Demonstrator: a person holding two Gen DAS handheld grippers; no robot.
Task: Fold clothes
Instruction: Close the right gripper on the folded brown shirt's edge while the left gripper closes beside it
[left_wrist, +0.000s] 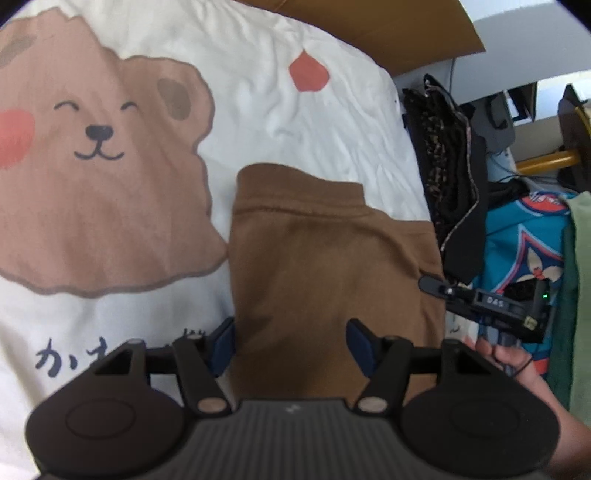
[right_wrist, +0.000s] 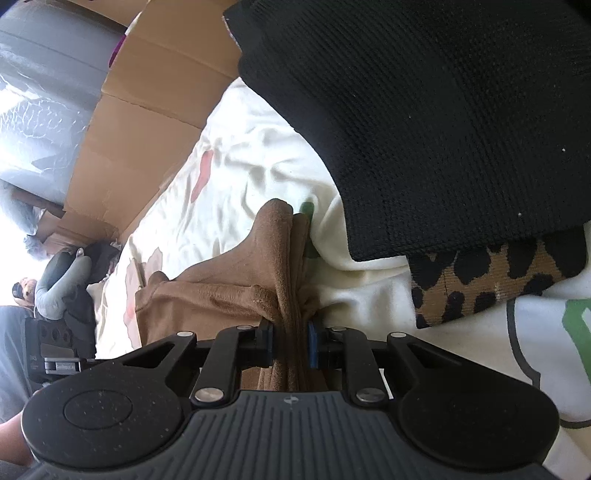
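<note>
Right gripper (right_wrist: 290, 345) pinching bunched brown garment (right_wrist: 229, 295), seen only there; left gripper (left_wrist: 291, 343) gaping, holding nothing; one garment.

My right gripper (right_wrist: 290, 345) has its jaws clamped on a bunched fold of the brown garment (right_wrist: 229, 291), which rises ahead between them. The garment lies on a white printed bedsheet (right_wrist: 243, 162). A black knit garment (right_wrist: 424, 110) covers the upper right, over a leopard-print fabric (right_wrist: 491, 280). Cardboard (right_wrist: 147, 110) borders the bed.
</note>
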